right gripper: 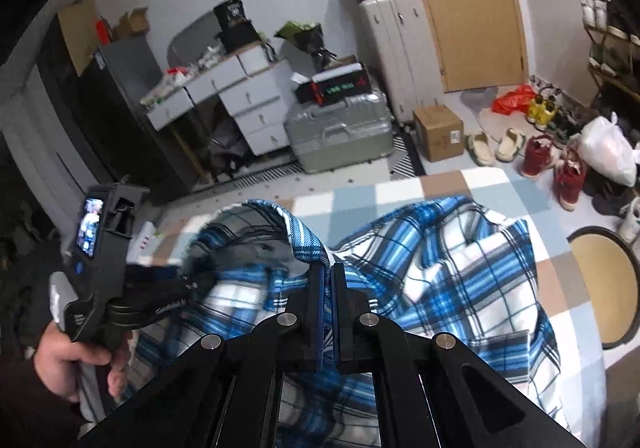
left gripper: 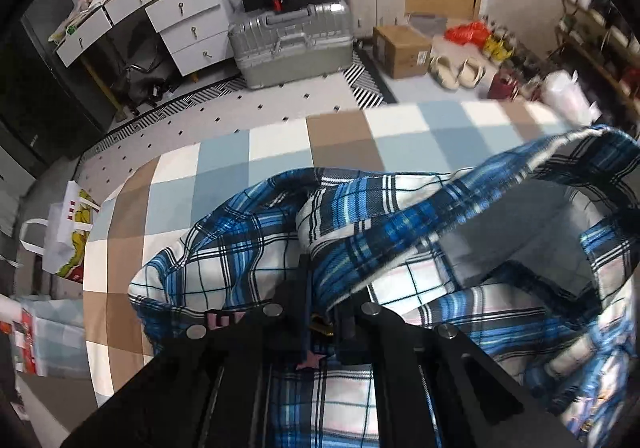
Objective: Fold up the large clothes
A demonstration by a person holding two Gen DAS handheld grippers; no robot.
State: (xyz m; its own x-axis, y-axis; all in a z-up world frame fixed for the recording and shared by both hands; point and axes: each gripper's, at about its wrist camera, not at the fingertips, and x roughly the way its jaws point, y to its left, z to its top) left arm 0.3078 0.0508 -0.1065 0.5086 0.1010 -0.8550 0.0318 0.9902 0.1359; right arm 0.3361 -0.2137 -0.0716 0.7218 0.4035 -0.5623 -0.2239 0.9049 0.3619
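Observation:
A large blue-and-white plaid shirt lies crumpled on a bed with a brown, blue and white checked cover. My left gripper is shut on a band of the shirt's edge, which runs up to the right, lifted off the bed. In the right wrist view the shirt spreads across the cover. There my right gripper is shut on the shirt near the collar. The left gripper, held by a hand, grips the shirt's raised left part.
Beyond the bed's far edge stand a silver suitcase, white drawers, a cardboard box and shoes. Bags sit at the bed's left. A round stool is at its right.

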